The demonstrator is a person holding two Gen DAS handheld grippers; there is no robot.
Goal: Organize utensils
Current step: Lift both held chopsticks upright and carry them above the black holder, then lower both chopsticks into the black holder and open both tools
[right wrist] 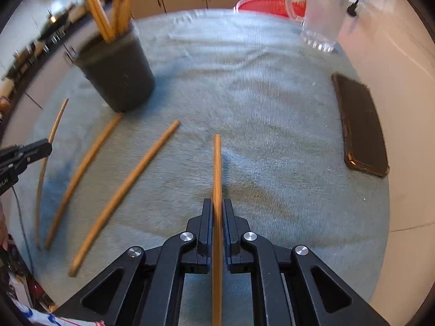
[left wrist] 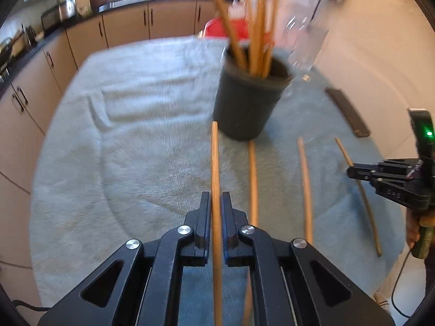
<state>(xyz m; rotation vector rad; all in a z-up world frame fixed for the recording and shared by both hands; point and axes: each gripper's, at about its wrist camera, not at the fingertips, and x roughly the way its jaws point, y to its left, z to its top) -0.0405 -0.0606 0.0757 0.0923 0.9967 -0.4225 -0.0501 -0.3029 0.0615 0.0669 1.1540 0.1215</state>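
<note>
A dark round holder (left wrist: pixel 248 100) stands on the towel with several wooden sticks upright in it; it also shows in the right wrist view (right wrist: pixel 115 73). My left gripper (left wrist: pixel 216 203) is shut on a wooden stick (left wrist: pixel 214 163) that points at the holder's base. My right gripper (right wrist: pixel 217 209) is shut on another wooden stick (right wrist: pixel 217 168). Two loose sticks lie between the grippers, one (right wrist: pixel 81 168) ending at the holder and one (right wrist: pixel 125 193) nearer my right gripper. My right gripper shows at the right edge of the left view (left wrist: pixel 353 171), my left gripper at the left edge of the right view (right wrist: pixel 46 146).
A pale blue towel (left wrist: pixel 136 135) covers the round table. A dark flat phone-like slab (right wrist: pixel 361 125) lies at the right. A clear glass mug (right wrist: pixel 320 13) stands at the far right, a red basket (right wrist: pixel 261 4) behind the table. Kitchen cabinets (left wrist: pixel 125 27) run along the back.
</note>
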